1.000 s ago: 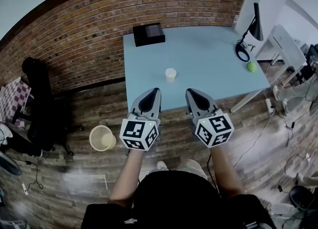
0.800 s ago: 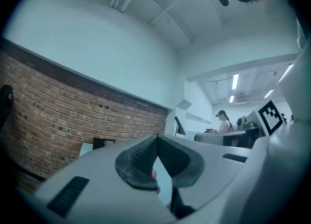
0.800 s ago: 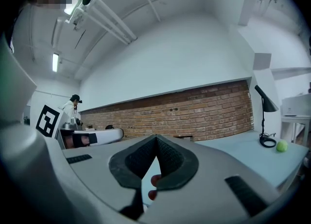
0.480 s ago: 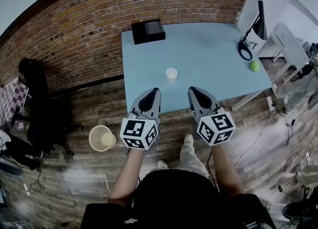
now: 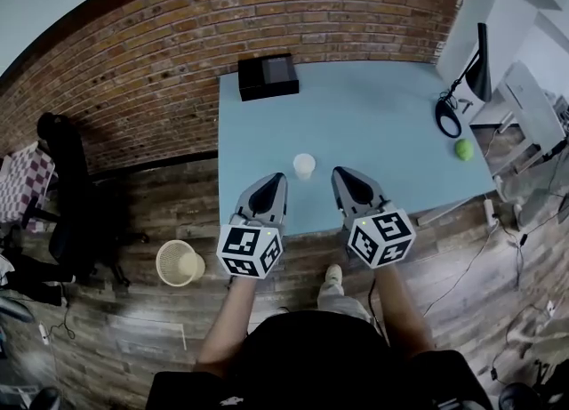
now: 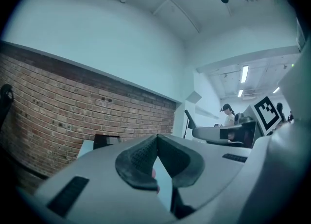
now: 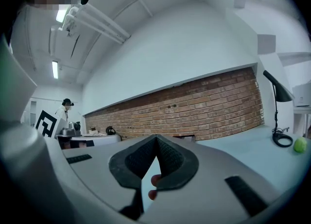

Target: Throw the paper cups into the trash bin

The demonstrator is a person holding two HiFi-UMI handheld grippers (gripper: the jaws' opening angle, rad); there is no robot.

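Note:
A single white paper cup [image 5: 304, 165] stands upright on the light blue table [image 5: 373, 124], near its front edge. My left gripper [image 5: 276, 176] and right gripper [image 5: 339, 171] hover side by side over that front edge, the cup just beyond and between their tips. Both are shut with nothing held; in the left gripper view [image 6: 157, 136] and the right gripper view [image 7: 156, 136] the jaw tips meet. A cream wire trash bin [image 5: 180, 262] sits on the wooden floor to the left of the table, below my left gripper.
A black box [image 5: 268, 76] lies at the table's back left corner. A black desk lamp [image 5: 462, 88] and a green ball [image 5: 464, 149] are at the table's right end. A black chair [image 5: 67, 195] stands at the left by the brick wall [image 5: 133, 61].
The view has moved forward: the table and cup now lie closer, and both grippers reach over the table's front edge. Both stay shut.

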